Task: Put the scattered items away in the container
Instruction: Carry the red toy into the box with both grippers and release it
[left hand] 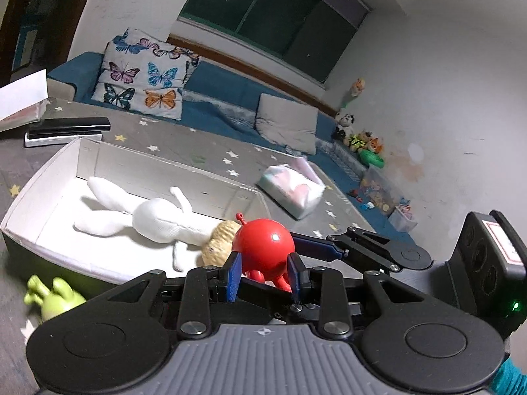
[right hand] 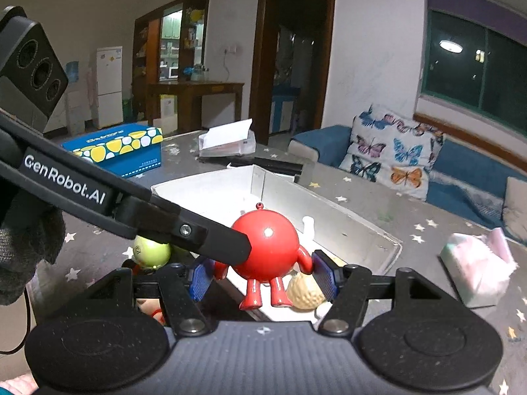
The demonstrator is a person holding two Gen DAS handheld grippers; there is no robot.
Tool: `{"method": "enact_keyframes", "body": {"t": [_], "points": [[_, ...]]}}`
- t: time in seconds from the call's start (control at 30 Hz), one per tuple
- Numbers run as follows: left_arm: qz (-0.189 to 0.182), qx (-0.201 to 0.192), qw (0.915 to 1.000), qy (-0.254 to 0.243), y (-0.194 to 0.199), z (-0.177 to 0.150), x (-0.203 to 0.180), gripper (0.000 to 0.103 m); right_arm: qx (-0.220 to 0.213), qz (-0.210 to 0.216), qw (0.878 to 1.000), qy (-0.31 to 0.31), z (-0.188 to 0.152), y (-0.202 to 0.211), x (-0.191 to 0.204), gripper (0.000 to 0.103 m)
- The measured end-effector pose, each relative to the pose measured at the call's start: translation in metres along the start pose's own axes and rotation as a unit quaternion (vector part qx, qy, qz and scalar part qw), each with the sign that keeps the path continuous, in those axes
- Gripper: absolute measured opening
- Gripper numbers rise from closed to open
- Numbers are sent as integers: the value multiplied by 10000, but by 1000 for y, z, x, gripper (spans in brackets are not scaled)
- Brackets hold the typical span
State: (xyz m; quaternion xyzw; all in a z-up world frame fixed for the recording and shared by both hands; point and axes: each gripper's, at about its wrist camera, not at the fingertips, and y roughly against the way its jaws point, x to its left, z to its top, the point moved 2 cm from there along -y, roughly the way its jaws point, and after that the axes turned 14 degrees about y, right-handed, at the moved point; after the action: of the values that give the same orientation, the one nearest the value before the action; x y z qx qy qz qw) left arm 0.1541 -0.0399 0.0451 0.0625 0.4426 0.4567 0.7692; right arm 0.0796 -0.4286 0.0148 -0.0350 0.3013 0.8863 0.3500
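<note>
A red round toy figure [left hand: 263, 247] with antennae and short legs hangs over the near corner of the white open box [left hand: 42, 194]. My left gripper [left hand: 263, 276] is shut on its body, blue pads on both sides. In the right wrist view the same toy [right hand: 266, 247] sits between the pads of my right gripper [right hand: 263, 276], which press on its arms. The left gripper's finger [right hand: 214, 240] crosses in from the left onto the toy. A white plush rabbit [left hand: 158, 217] and a tan knitted toy [left hand: 219, 242] lie in the box. A green toy [left hand: 52, 299] lies outside it.
Around the box is a grey mat with stars. A soft tissue pack [left hand: 293, 191] lies to the right, a blue and yellow carton [right hand: 115, 148] and a flat black case [left hand: 66, 130] lie beyond. Behind is a blue sofa with a butterfly pillow [left hand: 145, 75]. A gloved hand [right hand: 26, 247] is at the left.
</note>
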Motion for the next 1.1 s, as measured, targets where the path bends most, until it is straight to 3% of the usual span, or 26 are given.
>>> {"method": "enact_keyframes", "body": {"t": [0.43,0.8,1.1], "points": [[406,386,9976,402,-33,25,33,32,499,843,9942,-436,0,-58,-32,64],[547,523,9959,498,-50,39,46,32,1001,1260,9868,177,-5,-76,-29,64],[491,974,9924,563,-74,35,51,32,1300,1599,9781,289,-2,-83,-35,65]]}}
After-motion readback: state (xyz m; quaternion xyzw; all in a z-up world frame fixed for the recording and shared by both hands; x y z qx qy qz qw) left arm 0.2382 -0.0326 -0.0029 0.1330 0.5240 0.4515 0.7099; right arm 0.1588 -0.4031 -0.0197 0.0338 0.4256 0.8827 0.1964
